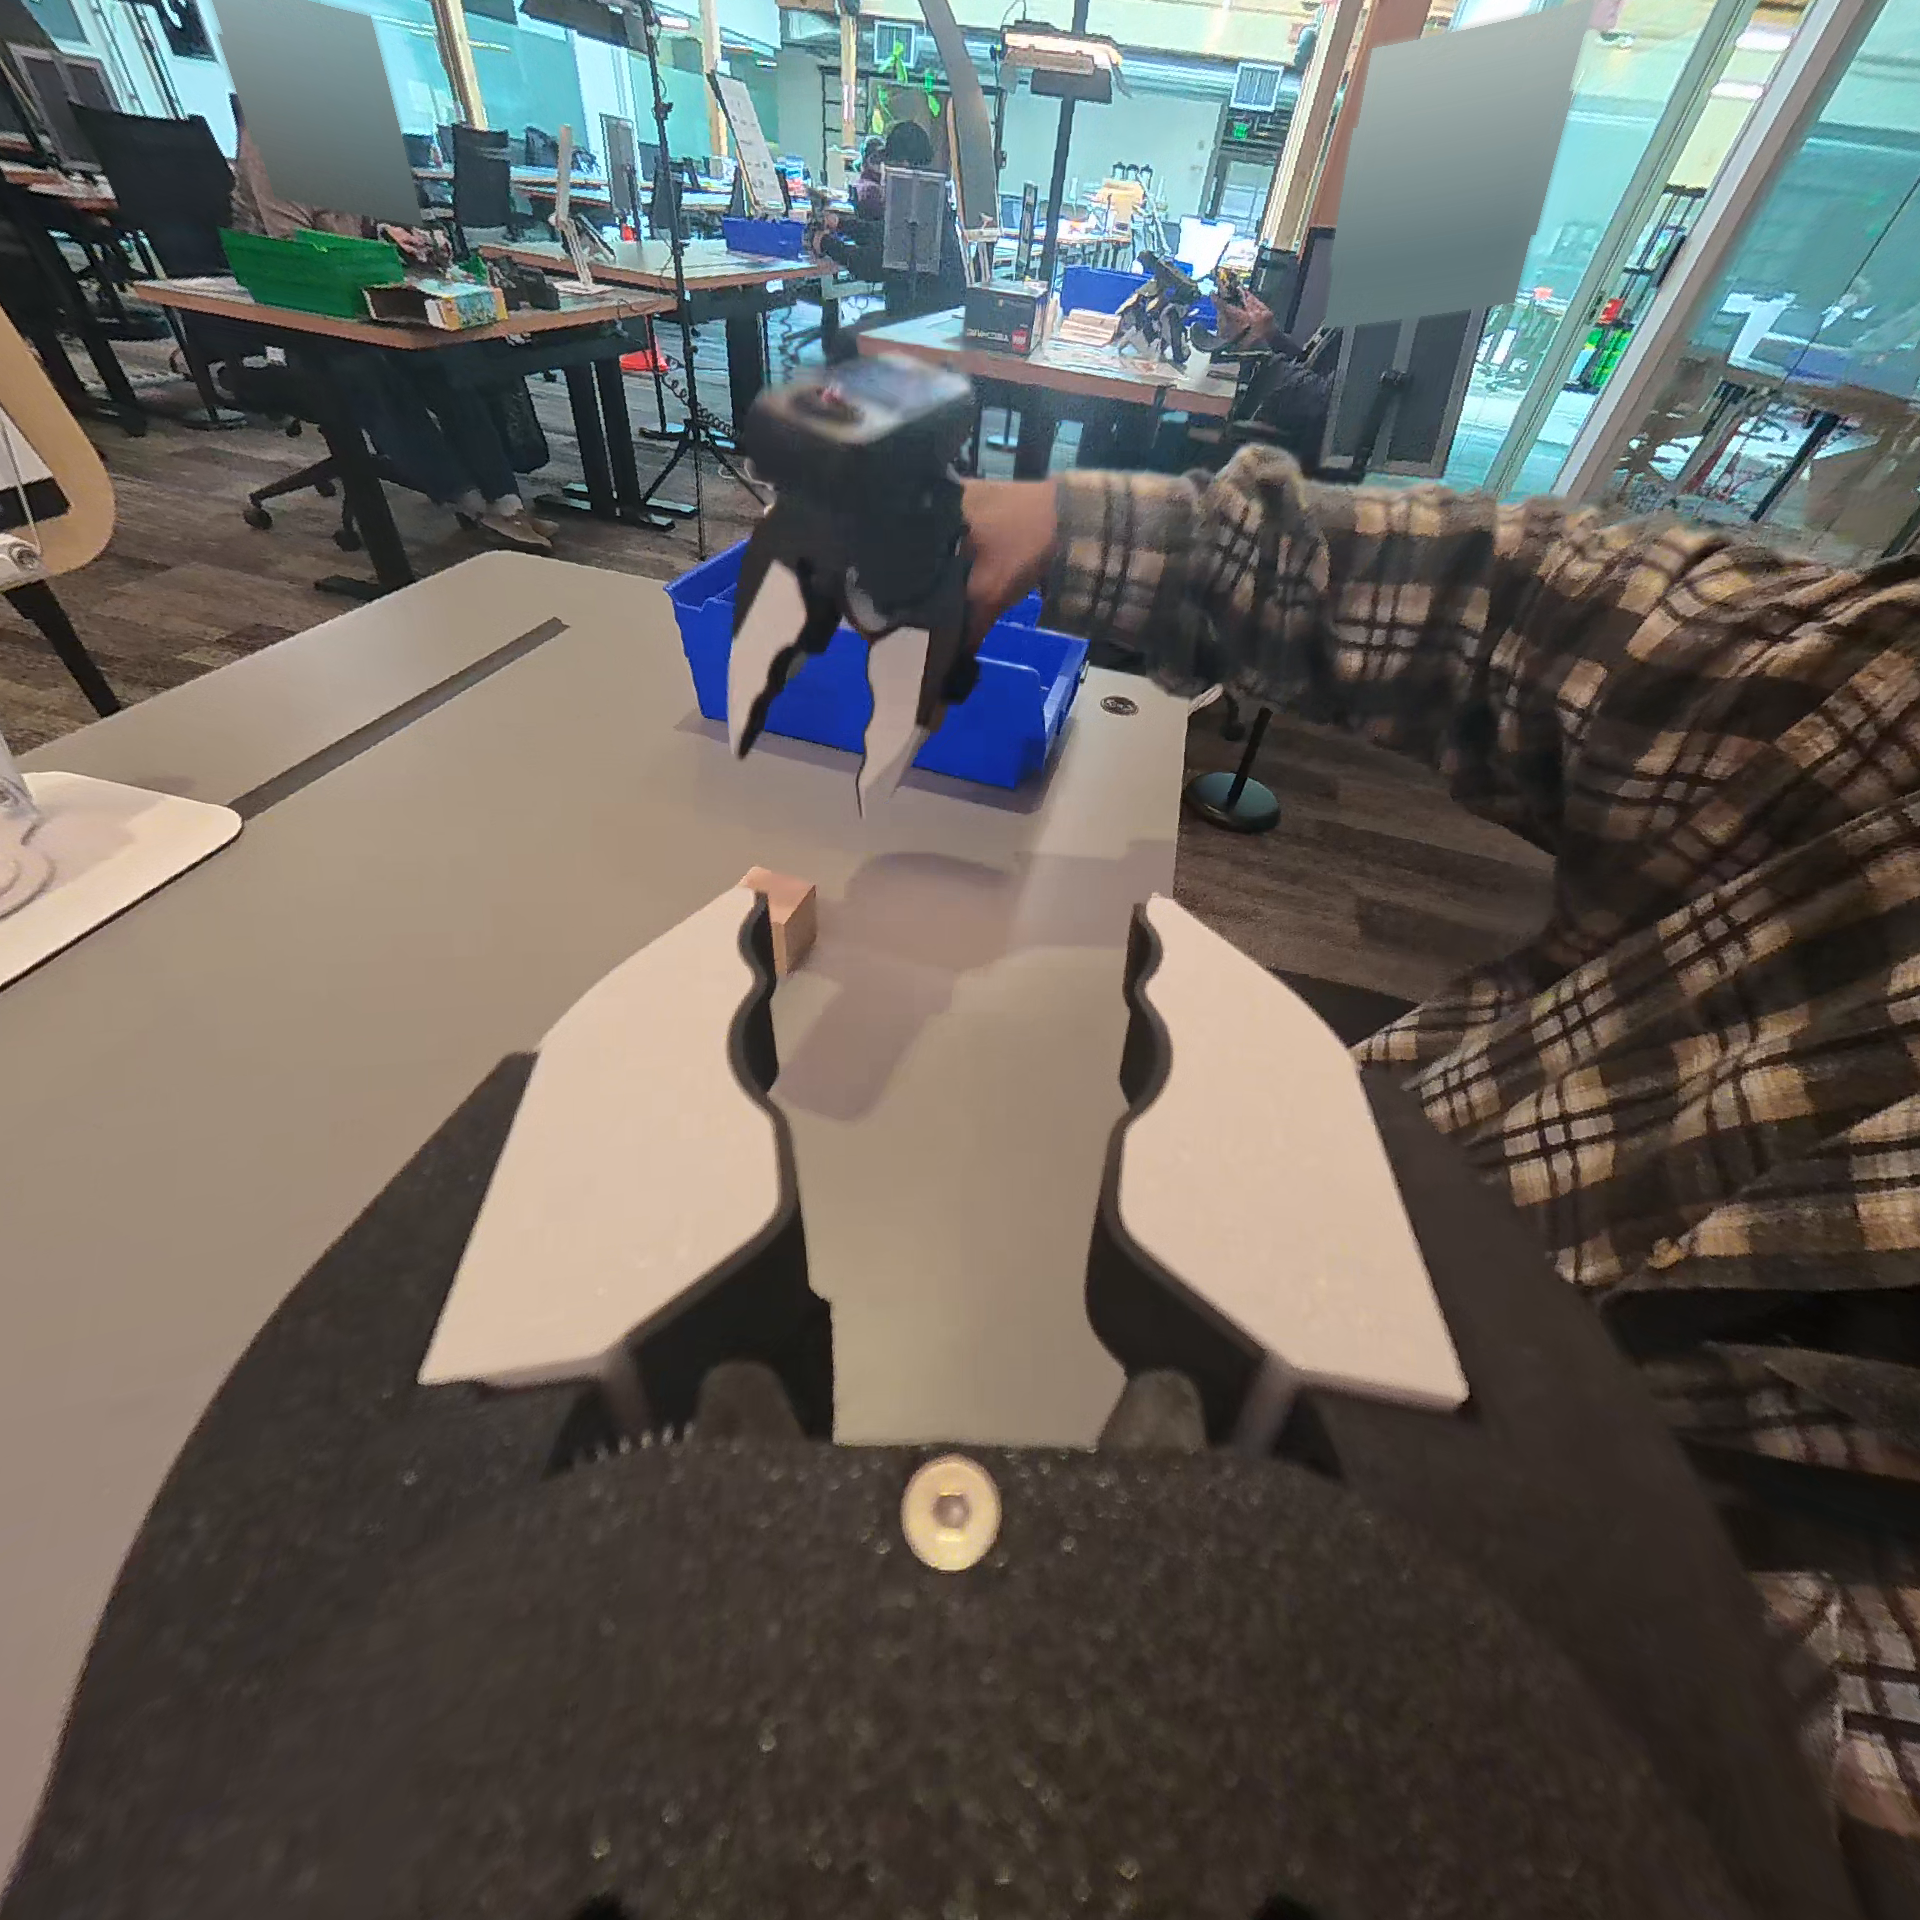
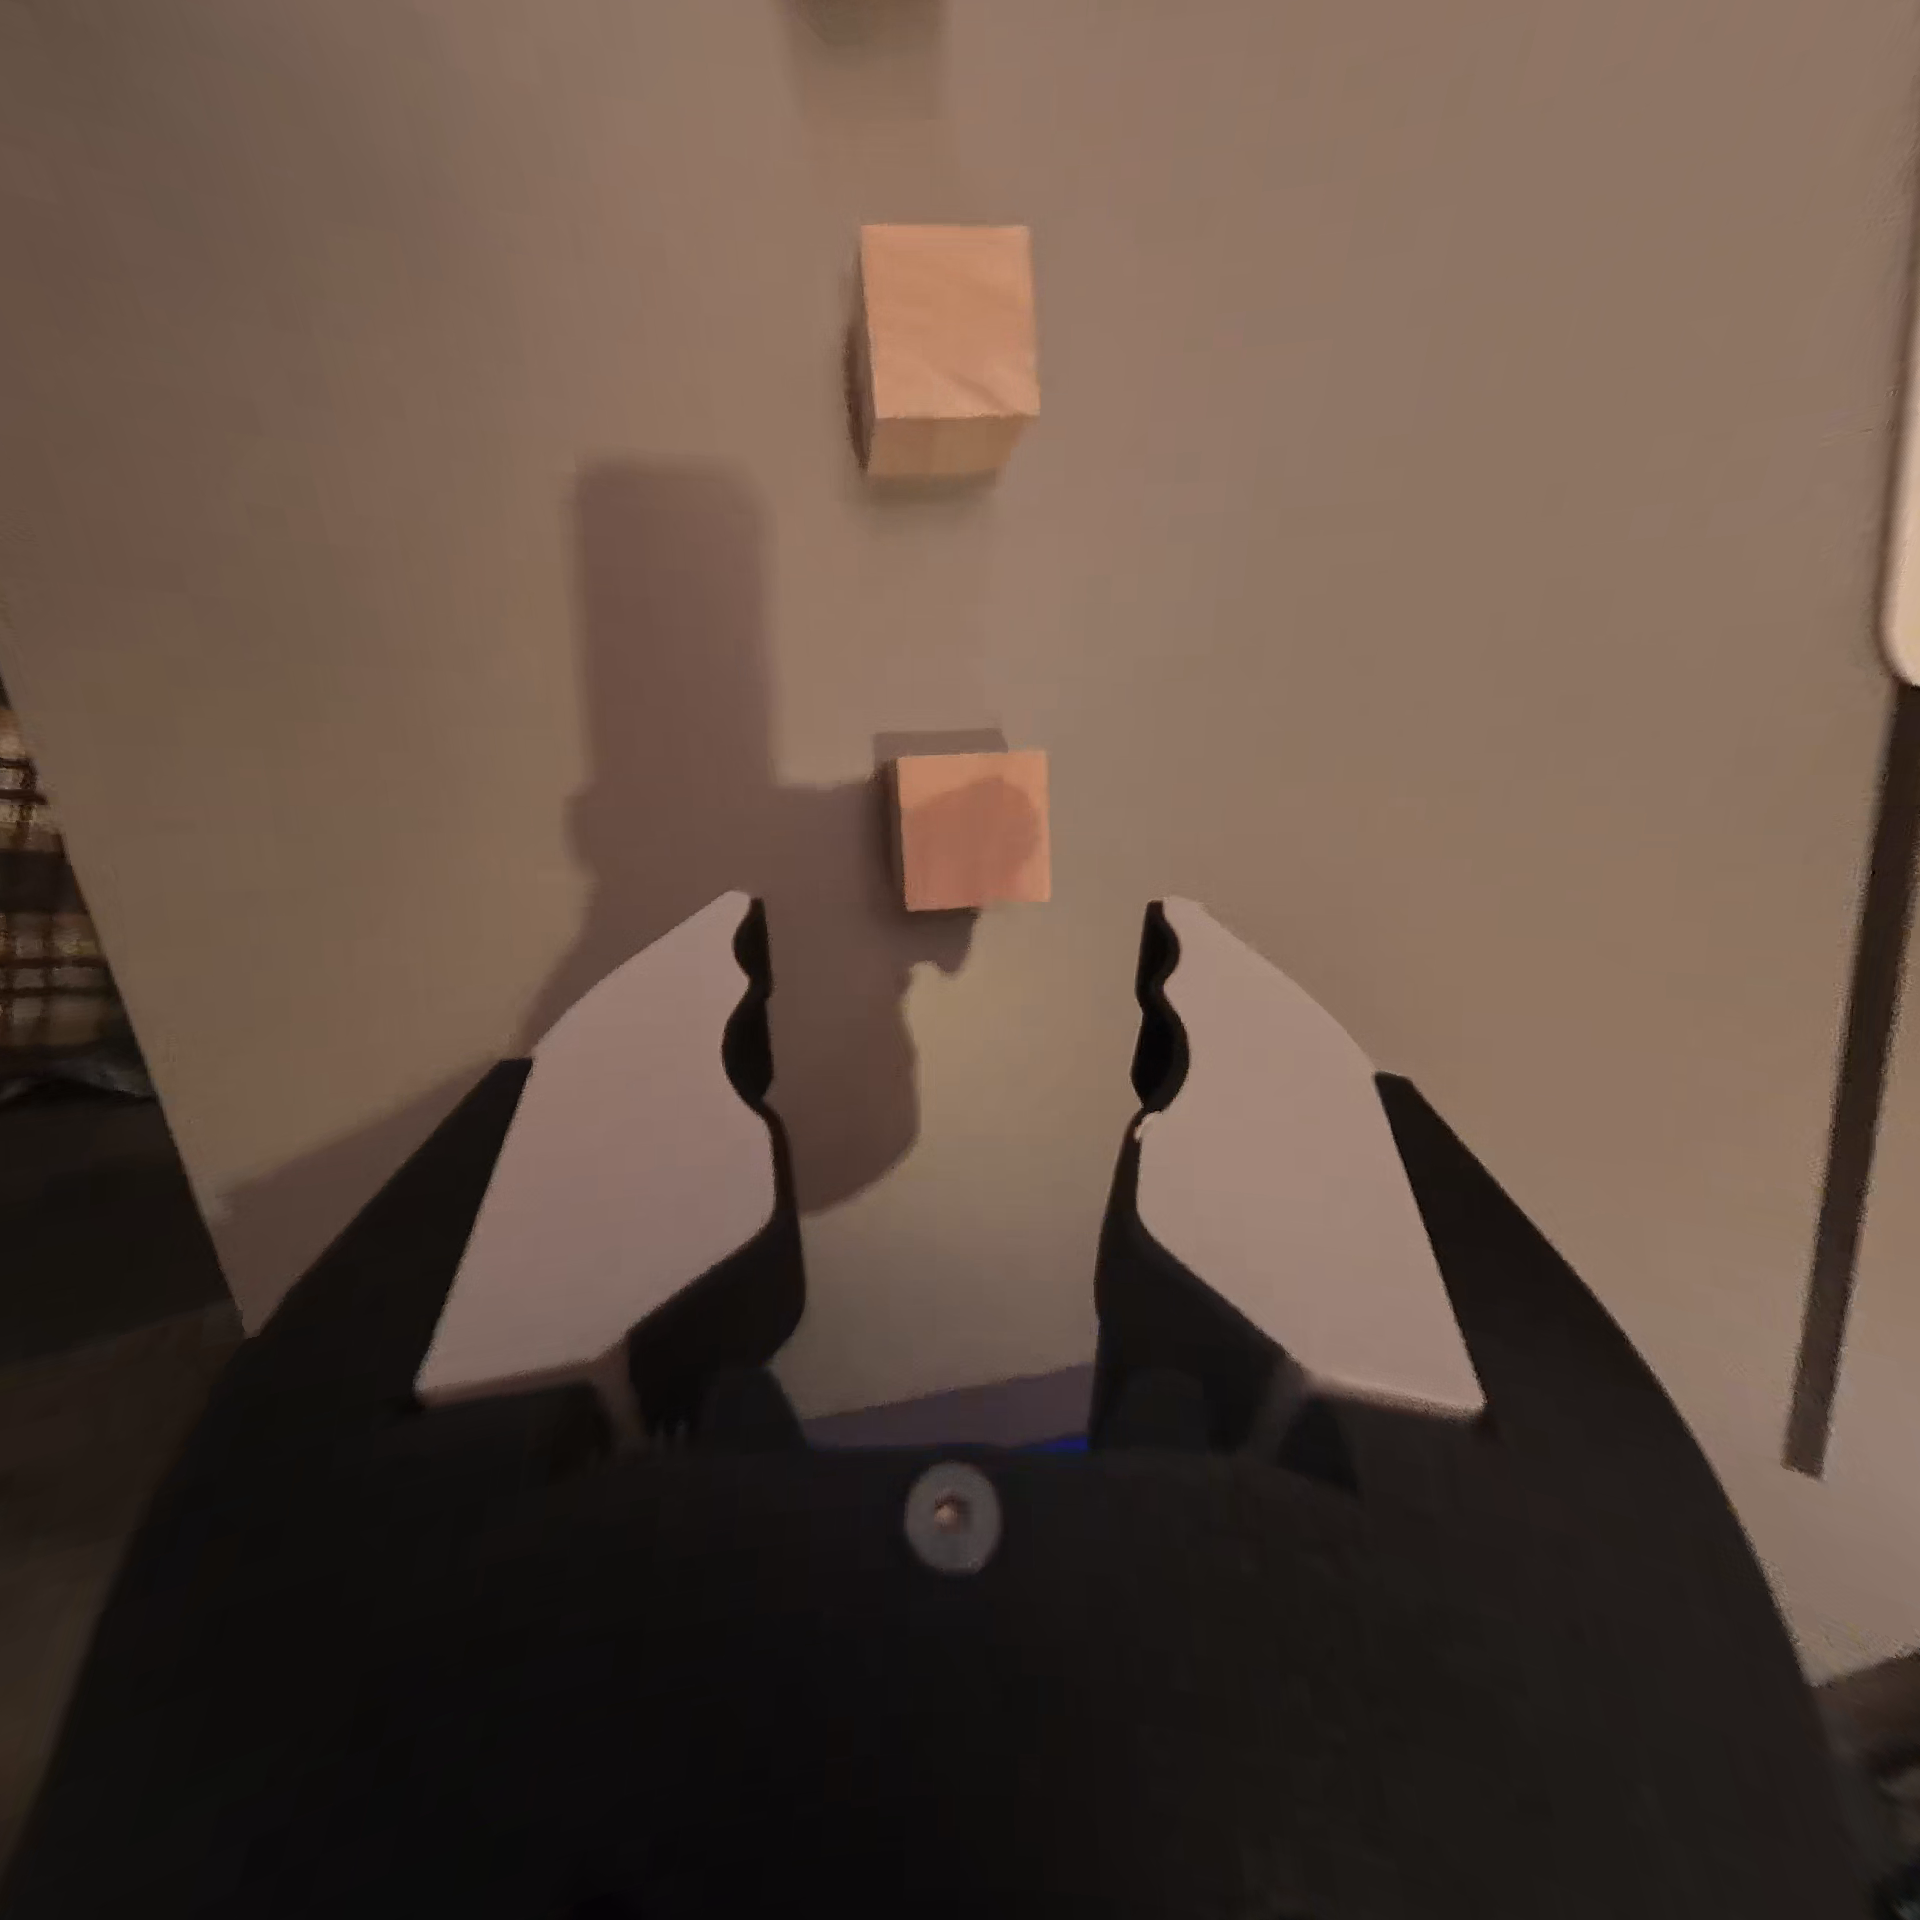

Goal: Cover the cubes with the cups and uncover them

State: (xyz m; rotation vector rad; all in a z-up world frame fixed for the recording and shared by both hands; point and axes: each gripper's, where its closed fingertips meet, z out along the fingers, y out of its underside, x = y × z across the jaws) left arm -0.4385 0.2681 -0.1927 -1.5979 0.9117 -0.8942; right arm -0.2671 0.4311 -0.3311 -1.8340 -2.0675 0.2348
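Note:
In the right wrist view, two pale wooden cubes sit on the grey table (image 2: 1455, 520): one near (image 2: 971, 828), one farther (image 2: 948, 348). A third object's edge (image 2: 868, 16) shows at the top. My right gripper (image 2: 954, 920) is open and empty, pointing down just short of the near cube. In the left wrist view, my left gripper (image 1: 948, 925) is open and empty, low over the table (image 1: 312, 987). One wooden cube (image 1: 787, 914) sits by its left fingertip (image 1: 727, 925). The right gripper (image 1: 810, 769) hangs open above the table beyond it. No cups are in view.
A blue bin (image 1: 883, 696) stands at the table's far edge behind the right gripper. A white base with a clear object (image 1: 94, 873) sits at the left. A plaid sleeve (image 1: 1507, 727) reaches in from the right. A dark slot (image 1: 395, 717) runs across the table.

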